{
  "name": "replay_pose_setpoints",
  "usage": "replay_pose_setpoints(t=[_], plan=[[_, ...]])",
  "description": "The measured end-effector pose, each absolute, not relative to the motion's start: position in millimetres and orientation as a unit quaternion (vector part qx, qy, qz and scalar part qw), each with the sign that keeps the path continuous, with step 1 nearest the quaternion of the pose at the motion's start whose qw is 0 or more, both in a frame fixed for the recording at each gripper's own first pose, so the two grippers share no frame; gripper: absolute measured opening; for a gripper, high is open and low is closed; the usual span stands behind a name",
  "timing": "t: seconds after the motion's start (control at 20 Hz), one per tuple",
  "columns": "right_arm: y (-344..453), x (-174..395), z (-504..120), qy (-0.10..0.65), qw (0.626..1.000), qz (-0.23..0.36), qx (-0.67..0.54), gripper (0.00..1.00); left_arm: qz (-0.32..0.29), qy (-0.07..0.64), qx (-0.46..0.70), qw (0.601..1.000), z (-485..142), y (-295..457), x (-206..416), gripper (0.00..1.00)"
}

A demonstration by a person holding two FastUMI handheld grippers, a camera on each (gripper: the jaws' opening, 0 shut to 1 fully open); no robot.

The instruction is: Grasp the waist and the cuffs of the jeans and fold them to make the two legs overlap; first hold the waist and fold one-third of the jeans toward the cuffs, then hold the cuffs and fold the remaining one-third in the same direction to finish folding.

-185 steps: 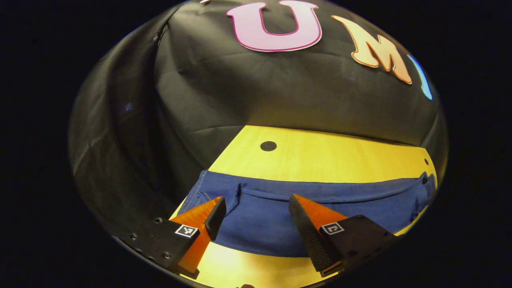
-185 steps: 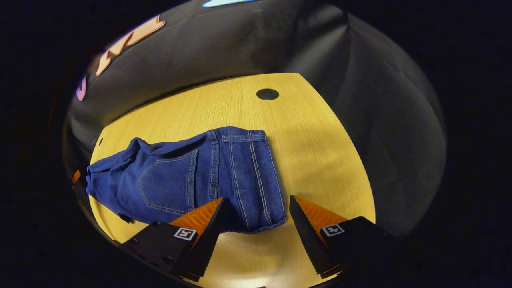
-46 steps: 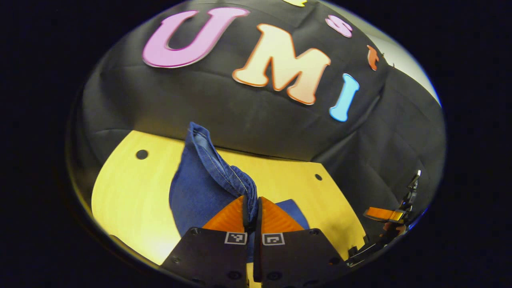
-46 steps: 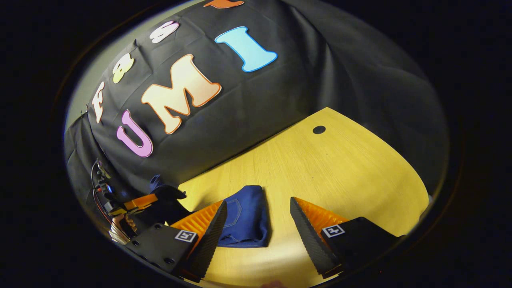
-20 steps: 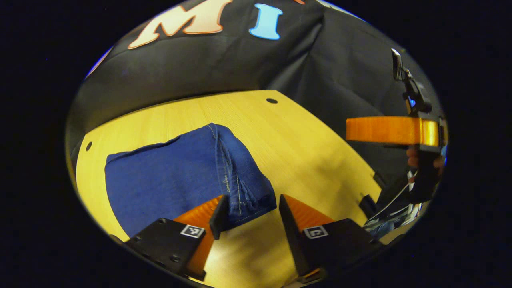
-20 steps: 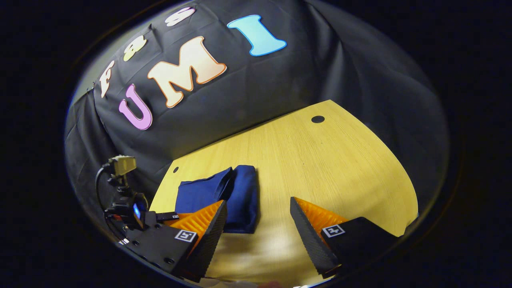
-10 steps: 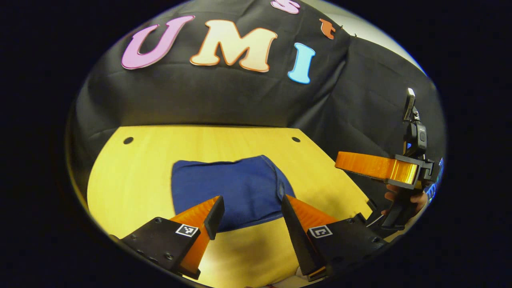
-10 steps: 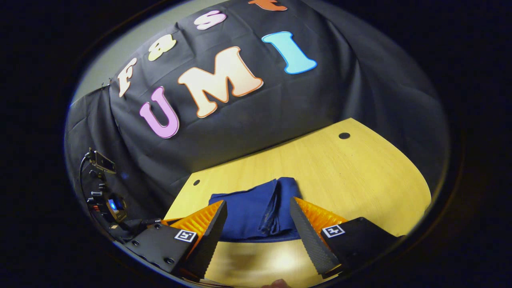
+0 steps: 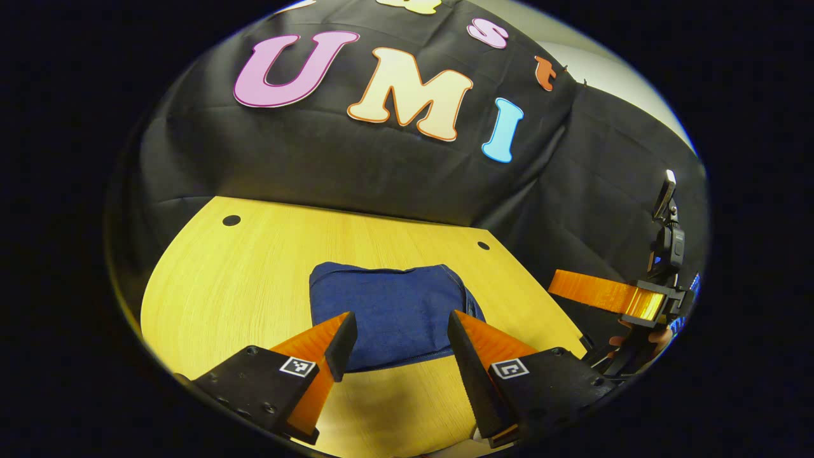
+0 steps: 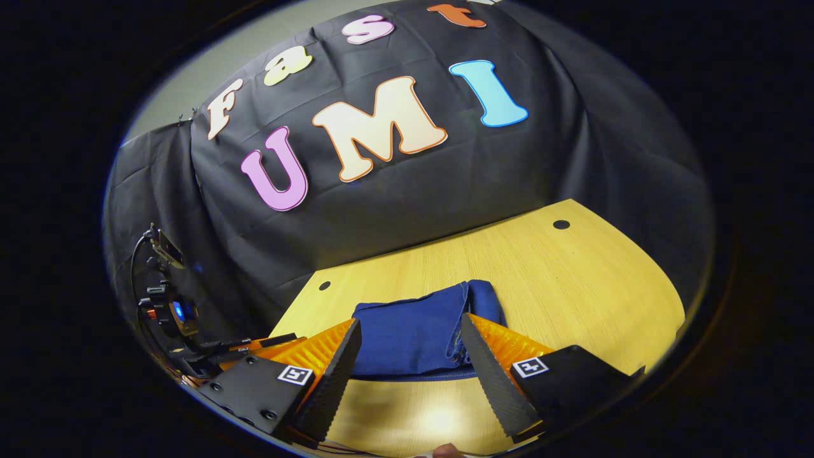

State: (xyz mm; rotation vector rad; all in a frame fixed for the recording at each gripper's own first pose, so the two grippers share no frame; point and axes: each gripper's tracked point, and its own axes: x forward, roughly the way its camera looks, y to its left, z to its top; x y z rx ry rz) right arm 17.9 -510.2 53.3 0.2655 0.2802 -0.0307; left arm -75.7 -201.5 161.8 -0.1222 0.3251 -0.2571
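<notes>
The blue jeans (image 9: 389, 305) lie folded into a compact stack in the middle of the yellow wooden table (image 9: 254, 280). My left gripper (image 9: 397, 340) is open, held above the table just in front of the stack with nothing between its fingers. In the right gripper view the same jeans (image 10: 413, 334) show their layered folded edge at the right side. My right gripper (image 10: 410, 348) is open too, hovering near the stack's front edge. The right gripper (image 9: 604, 296) and the hand holding it appear far right in the left gripper view.
The table has small dark holes (image 9: 231, 221) near its back corners. Black cloth wall (image 9: 356, 165) hangs right behind the table. The left gripper's body and cables (image 10: 172, 318) sit at the lower left of the right gripper view.
My left gripper let go of the jeans after laying the last fold and pulled back. Both grippers have drawn away and risen slightly; the folded stack lies still.
</notes>
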Motion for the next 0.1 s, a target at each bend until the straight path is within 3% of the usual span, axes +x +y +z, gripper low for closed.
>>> replay_pose_setpoints(t=[0.1], plan=[[-504.0, 14.8, 55.5, 0.135, 0.982, -0.020, 0.133, 0.98, -0.138, 0.159, -0.056, 0.976, 165.3, -198.1, -79.6, 0.85]])
